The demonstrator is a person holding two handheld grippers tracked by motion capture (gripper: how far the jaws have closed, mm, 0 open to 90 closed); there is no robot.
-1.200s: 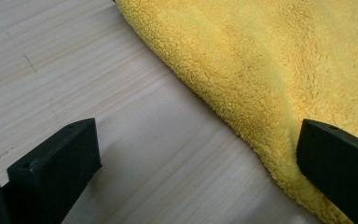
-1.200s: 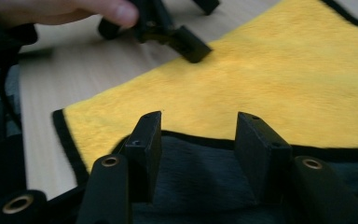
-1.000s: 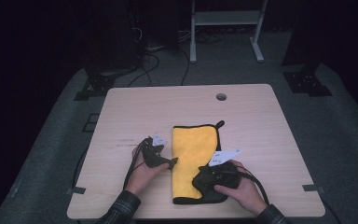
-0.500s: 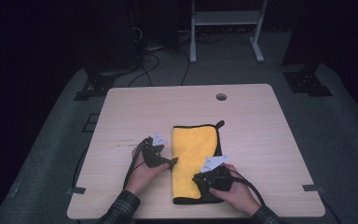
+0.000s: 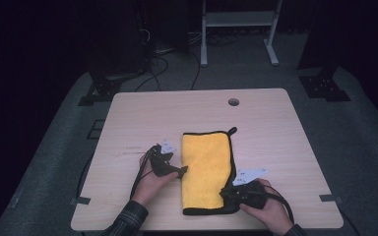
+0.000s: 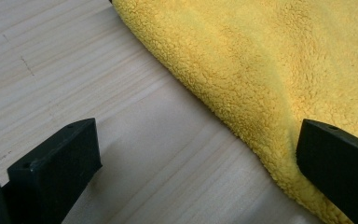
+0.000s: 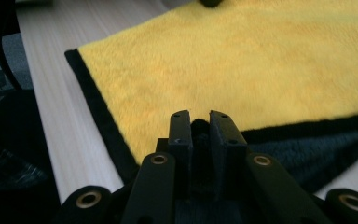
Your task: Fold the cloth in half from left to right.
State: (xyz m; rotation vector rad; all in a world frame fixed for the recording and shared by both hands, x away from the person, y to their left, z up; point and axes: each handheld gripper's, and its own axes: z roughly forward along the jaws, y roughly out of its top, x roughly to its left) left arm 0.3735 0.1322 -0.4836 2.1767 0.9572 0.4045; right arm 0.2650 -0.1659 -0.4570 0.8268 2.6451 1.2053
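towel: yellow towel (image 5: 206, 172) lay on the counter (image 5: 285, 147), long axis running away from me | right gripper (image 7: 200, 122): I had just clamped its near right corner | left gripper (image 5: 178, 171): fingers apart beside its left edge

The left claw (image 6: 191, 163) is holding its two black jaws wide apart over the pale wooden worktop (image 6: 74, 70). A fluffy yellow cloth (image 6: 261, 60) is lying there, its edge reaching the right-hand jaw.
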